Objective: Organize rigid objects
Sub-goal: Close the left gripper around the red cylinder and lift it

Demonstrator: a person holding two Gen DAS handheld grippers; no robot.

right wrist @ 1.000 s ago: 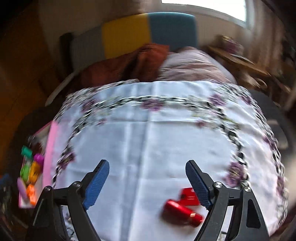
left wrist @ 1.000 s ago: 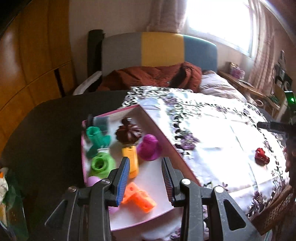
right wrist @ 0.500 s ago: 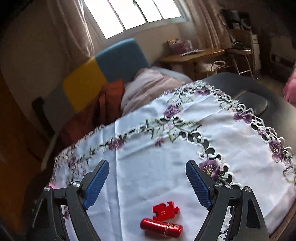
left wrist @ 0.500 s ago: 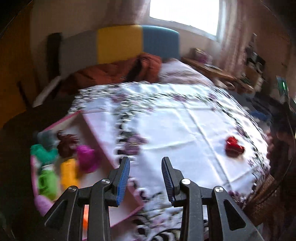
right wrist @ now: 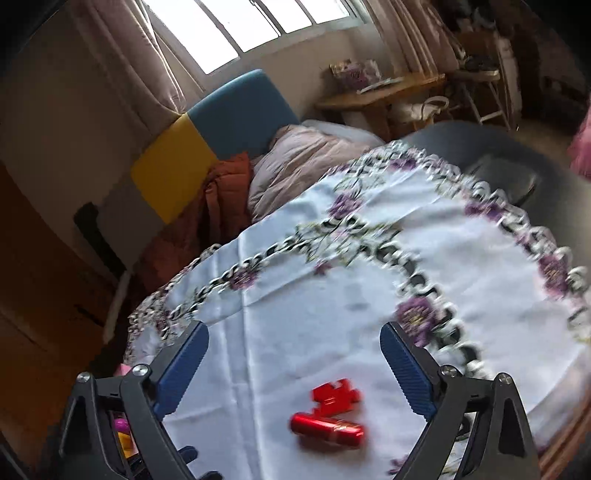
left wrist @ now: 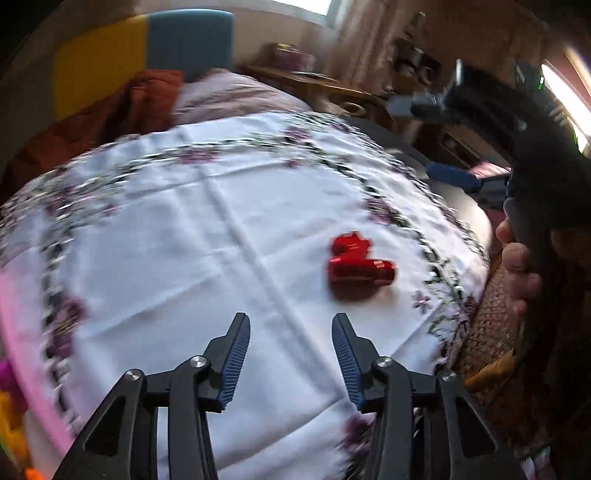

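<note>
White tablecloth point(left wrist: 177, 236) with purple floral embroidered border covers dark table point(right wrist: 546, 206). Behind it, headboard point(right wrist: 207, 147) in yellow and blue panels, rust-orange quilt point(right wrist: 221, 192) beside pinkish bedding point(right wrist: 303, 158). Wooden side table point(right wrist: 384, 90) under curtained window point(right wrist: 258, 26).

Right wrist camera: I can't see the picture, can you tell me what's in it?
The open right gripper hangs over a red tube and a red puzzle piece, which lie side by side on a white tablecloth with purple flowers. Behind are a bed and a bright window.
</note>
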